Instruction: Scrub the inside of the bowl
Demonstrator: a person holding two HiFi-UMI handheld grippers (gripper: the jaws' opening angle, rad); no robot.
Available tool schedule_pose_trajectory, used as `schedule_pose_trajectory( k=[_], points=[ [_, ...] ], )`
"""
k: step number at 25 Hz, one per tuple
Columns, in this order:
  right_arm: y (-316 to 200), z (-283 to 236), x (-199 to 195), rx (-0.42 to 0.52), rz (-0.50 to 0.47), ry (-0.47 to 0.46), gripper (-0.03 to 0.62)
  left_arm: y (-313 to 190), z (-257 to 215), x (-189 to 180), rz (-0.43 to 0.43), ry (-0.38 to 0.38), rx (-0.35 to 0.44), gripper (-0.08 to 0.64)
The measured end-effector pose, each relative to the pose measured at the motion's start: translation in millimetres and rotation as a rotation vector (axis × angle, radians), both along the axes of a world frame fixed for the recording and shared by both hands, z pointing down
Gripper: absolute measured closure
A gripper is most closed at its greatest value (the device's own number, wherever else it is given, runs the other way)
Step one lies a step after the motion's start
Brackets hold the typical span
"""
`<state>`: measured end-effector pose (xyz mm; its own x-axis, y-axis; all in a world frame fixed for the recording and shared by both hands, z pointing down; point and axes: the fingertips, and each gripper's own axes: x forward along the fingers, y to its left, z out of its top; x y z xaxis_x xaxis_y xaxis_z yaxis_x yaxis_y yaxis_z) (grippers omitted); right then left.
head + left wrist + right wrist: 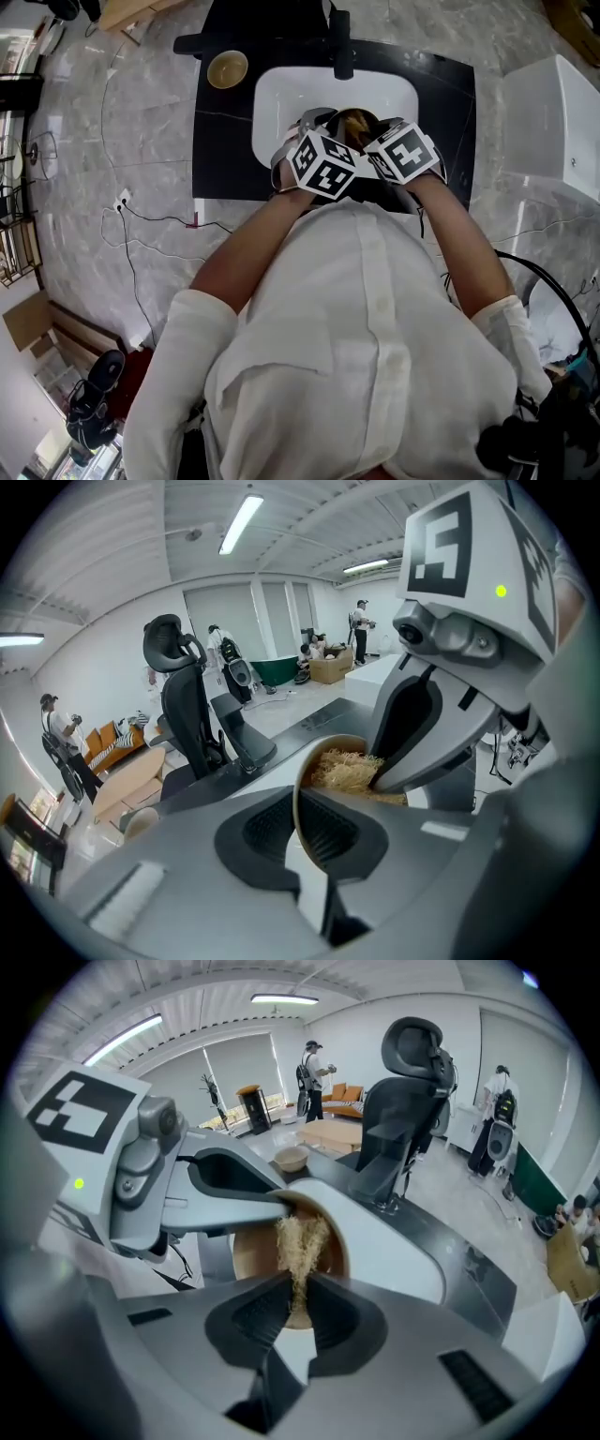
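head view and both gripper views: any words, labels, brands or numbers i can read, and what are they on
No readable words, brands or numbers in any view.
Left marker cube: black-and-white square code patterns only, no letters.
Right marker cube: the same kind of pattern, no letters.
Any print in the room behind, seen in the gripper views, is too small and blurred to read.
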<state>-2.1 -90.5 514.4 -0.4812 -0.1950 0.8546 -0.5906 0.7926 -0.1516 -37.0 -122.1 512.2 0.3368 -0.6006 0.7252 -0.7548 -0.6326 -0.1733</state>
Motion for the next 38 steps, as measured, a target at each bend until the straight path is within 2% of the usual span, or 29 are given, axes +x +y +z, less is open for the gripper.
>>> schedule_pose_trajectory(
  k=[4,8,10,16,22,24,27,32,38],
  points=[
    [3,4,0,-0.026,0.015,-0.006,0.551,0,-1,3,0.021,-0.044,0.027,0.549],
    [8,9,2,-0.111,0.09,-0.084,0.551,0,-3,5,0.076,-0.127,0.093,0.549],
    [13,12,3,-0.152,0.114,-0.112,0.551,0,-2,3,0.08,-0.136,0.098,0.549],
    [30,18,-4,-0.265,0.158,-0.192,0.551,-5,-4,-6,0.026,-0.078,0.061,0.548],
    [37,13,-21,-0.4,0.246,-0.36,0.551,-7,-3,-17,-0.066,0.05,-0.004,0.548],
    [35,8,-26,-0.422,0.27,-0.403,0.551,-6,-5,-17,-0.067,0.064,-0.002,0.549],
    [29,3,-28,-0.403,0.27,-0.402,0.551,-4,-9,-15,-0.042,0.046,0.022,0.549],
    [19,1,-20,-0.307,0.232,-0.31,0.551,1,-6,-15,0.007,-0.008,0.05,0.551],
    [7,-1,-10,-0.232,0.21,-0.237,0.551,7,3,-16,0.045,-0.06,0.041,0.549]
  ],
)
